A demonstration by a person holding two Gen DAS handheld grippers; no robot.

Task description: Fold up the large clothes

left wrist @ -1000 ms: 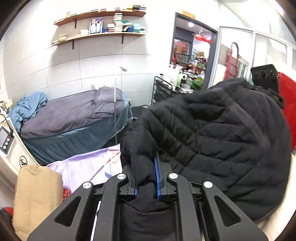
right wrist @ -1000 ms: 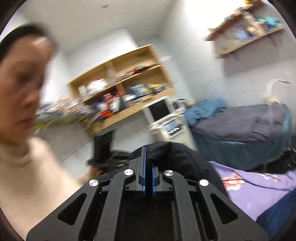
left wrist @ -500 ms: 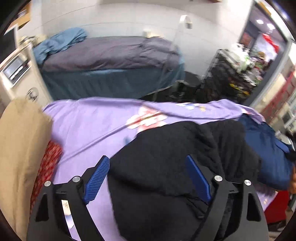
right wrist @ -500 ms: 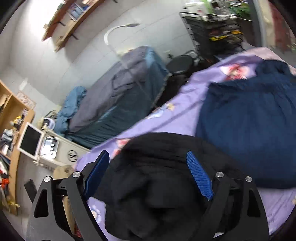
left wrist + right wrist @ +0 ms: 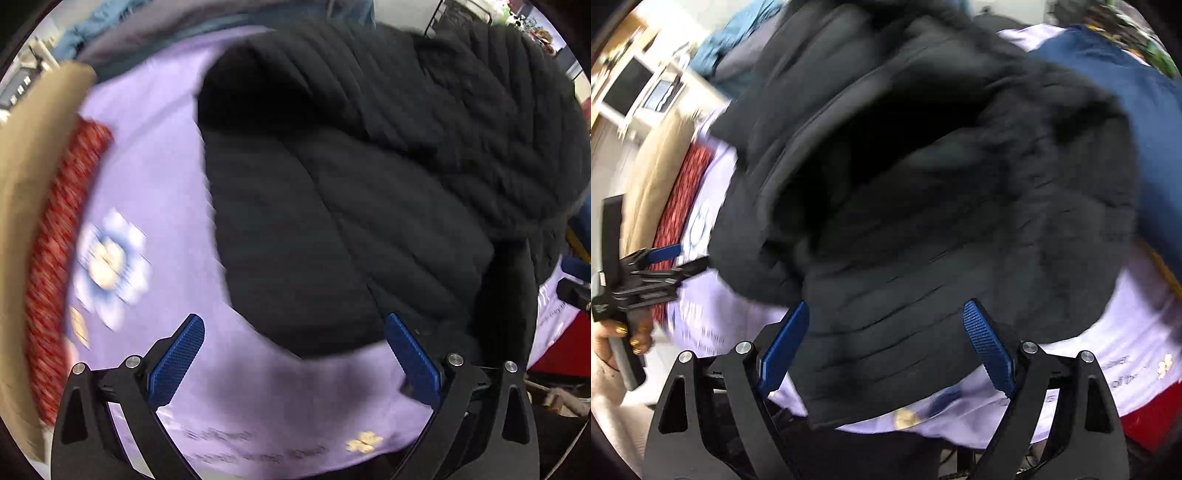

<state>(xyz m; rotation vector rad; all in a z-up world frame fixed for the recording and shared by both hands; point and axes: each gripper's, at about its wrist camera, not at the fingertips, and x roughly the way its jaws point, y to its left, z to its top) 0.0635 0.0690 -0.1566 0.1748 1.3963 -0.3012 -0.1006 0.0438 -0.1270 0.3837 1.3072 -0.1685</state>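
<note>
Count: 1 black quilted jacket (image 5: 362, 192), 1 navy garment (image 5: 1137, 122), 1 lilac flowered sheet (image 5: 155, 192), 1 red patterned cloth (image 5: 62, 236), 1 tan cushion (image 5: 26, 192). 2 claws: left claw (image 5: 293, 356), right claw (image 5: 886, 345). 2 screens on the far unit (image 5: 628, 90).

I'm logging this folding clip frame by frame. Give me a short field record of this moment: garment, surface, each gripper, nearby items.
garment: black quilted jacket, bunched in a heap, not folded flat
surface: lilac flowered sheet under the jacket
left gripper: jaws opening, pads clear of the jacket's edge
right gripper: open, jacket hem between the pads, not pinched
nearby: navy garment beyond the jacket; red patterned cloth and tan cushion at the sheet's left edge
</note>
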